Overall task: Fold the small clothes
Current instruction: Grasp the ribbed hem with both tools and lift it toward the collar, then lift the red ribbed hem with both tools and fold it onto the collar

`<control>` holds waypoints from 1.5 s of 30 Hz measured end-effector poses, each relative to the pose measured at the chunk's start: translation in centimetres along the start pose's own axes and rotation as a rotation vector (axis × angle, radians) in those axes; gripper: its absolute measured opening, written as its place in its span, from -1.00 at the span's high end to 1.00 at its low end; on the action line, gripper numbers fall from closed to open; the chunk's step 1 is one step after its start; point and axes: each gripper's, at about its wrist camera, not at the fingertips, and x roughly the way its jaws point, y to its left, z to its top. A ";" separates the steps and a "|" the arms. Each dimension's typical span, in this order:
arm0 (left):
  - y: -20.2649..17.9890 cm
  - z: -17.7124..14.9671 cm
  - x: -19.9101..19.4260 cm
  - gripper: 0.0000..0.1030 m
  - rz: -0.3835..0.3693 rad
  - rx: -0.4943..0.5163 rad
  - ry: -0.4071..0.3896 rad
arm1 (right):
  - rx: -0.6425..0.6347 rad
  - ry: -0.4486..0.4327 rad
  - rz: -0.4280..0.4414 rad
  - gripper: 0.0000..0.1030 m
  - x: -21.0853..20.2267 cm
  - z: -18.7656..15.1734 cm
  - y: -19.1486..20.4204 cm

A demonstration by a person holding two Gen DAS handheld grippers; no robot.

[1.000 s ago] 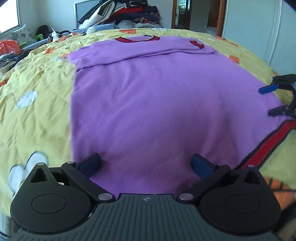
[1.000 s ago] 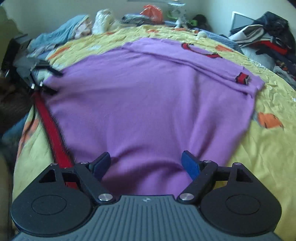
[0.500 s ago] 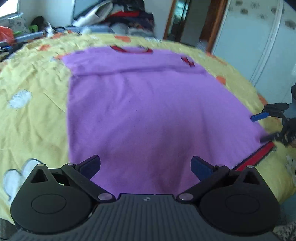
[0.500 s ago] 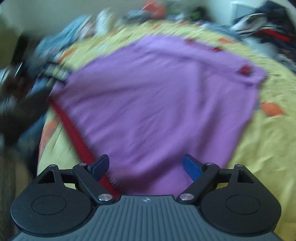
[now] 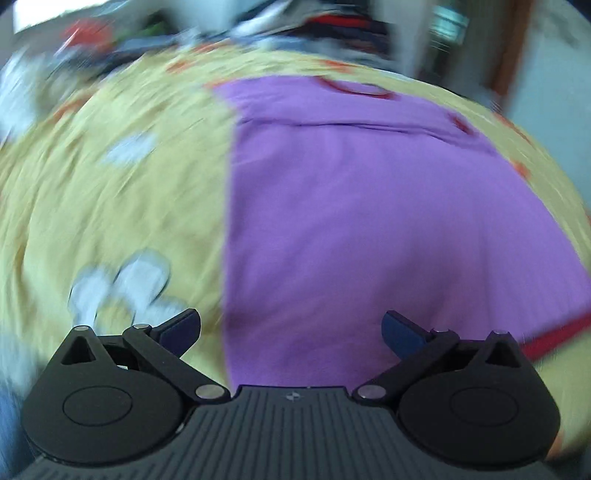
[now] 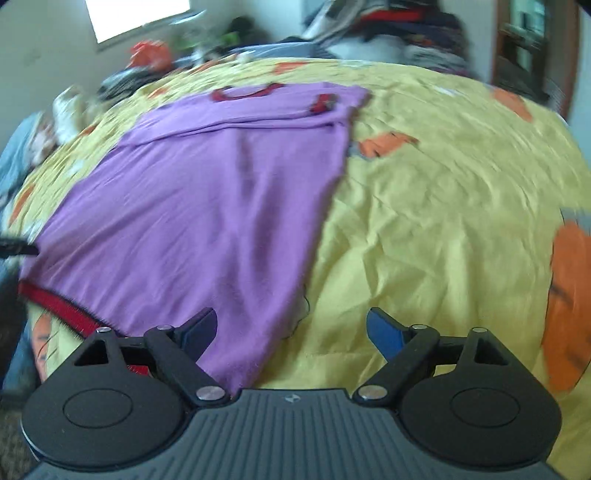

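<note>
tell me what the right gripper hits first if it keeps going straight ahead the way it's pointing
Likely the yellow bedspread, just right of the purple shirt; the open right gripper straddles the shirt's side edge, and depth is unclear.

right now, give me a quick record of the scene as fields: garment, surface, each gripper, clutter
garment: purple top with red trim, spread flat, sleeves folded across the chest
surface: yellow bedspread with orange and white prints
left gripper: open, empty, over the top's left side edge near the hem
right gripper: open, empty, over the top's right side edge near the hem
clutter: pile of clothes at the far end, blurred
</note>
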 end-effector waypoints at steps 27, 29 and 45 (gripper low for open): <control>2.4 -2.5 -1.9 -0.76 -0.193 -0.155 -0.005 | 0.171 -0.118 0.274 -1.00 0.0 -4.0 2.1; 1.7 -3.0 -2.1 -0.67 -0.179 -0.126 0.009 | 0.140 -0.119 0.265 -1.00 -0.1 -4.2 2.5; 0.7 -3.4 -2.0 0.19 -0.075 -0.174 0.059 | 0.102 -0.105 0.166 -1.00 0.2 -4.1 4.3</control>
